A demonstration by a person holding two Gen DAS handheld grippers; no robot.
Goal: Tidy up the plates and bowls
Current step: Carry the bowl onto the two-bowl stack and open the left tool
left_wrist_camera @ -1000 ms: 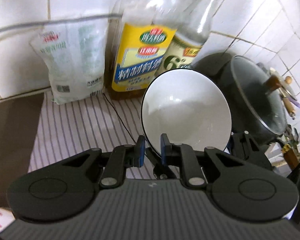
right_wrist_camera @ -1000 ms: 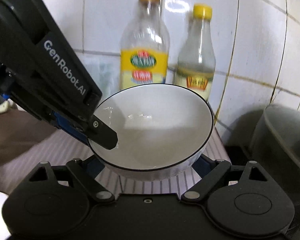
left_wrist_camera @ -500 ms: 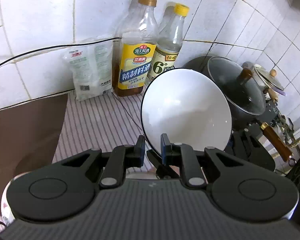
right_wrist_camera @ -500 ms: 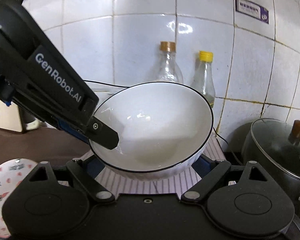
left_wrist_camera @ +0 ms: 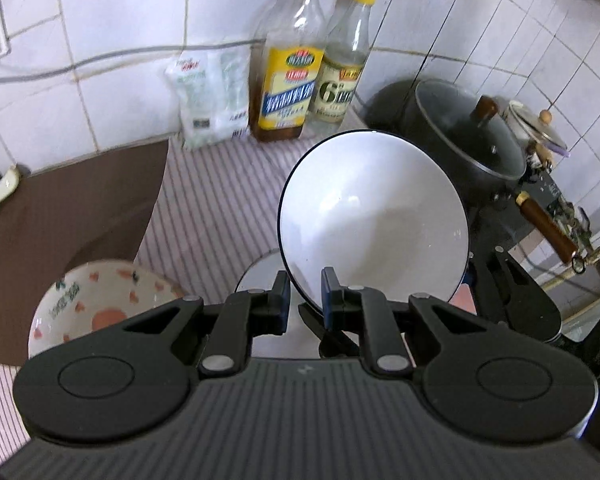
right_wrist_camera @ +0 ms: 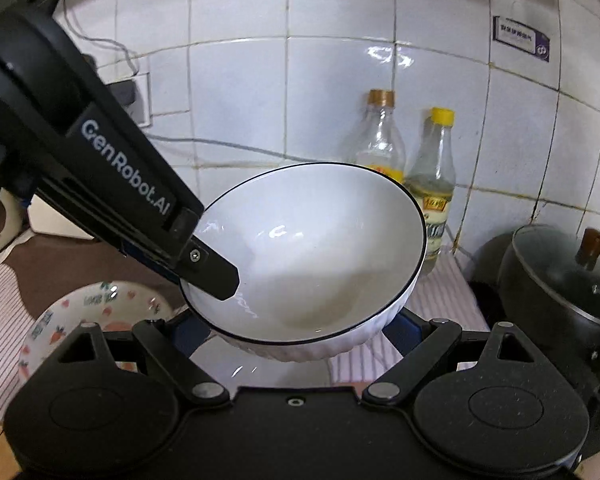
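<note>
A white bowl with a thin black rim [left_wrist_camera: 374, 216] is held tilted in the air above the striped cloth. My left gripper [left_wrist_camera: 305, 284] is shut on its near rim, one finger inside and one outside. In the right wrist view the same bowl [right_wrist_camera: 312, 256] sits between the widely spread fingers of my right gripper [right_wrist_camera: 298, 328], whose blue pads press its ribbed sides. My left gripper [right_wrist_camera: 204, 268] reaches in from the upper left. A bowl with a pink pattern [left_wrist_camera: 96, 304] stands lower left. A white dish [left_wrist_camera: 260, 276] lies beneath the held bowl.
Against the tiled wall stand two bottles [left_wrist_camera: 288, 60] [left_wrist_camera: 342, 60] and a white bag [left_wrist_camera: 210, 96]. A dark pot with a glass lid [left_wrist_camera: 464, 140] sits to the right. A brown mat [left_wrist_camera: 60, 200] covers the left; a cable runs along the wall.
Both grippers have risen and drawn back from the wall with the white bowl between them. The bottles look smaller, and the patterned bowl and white dish have come into view below.
</note>
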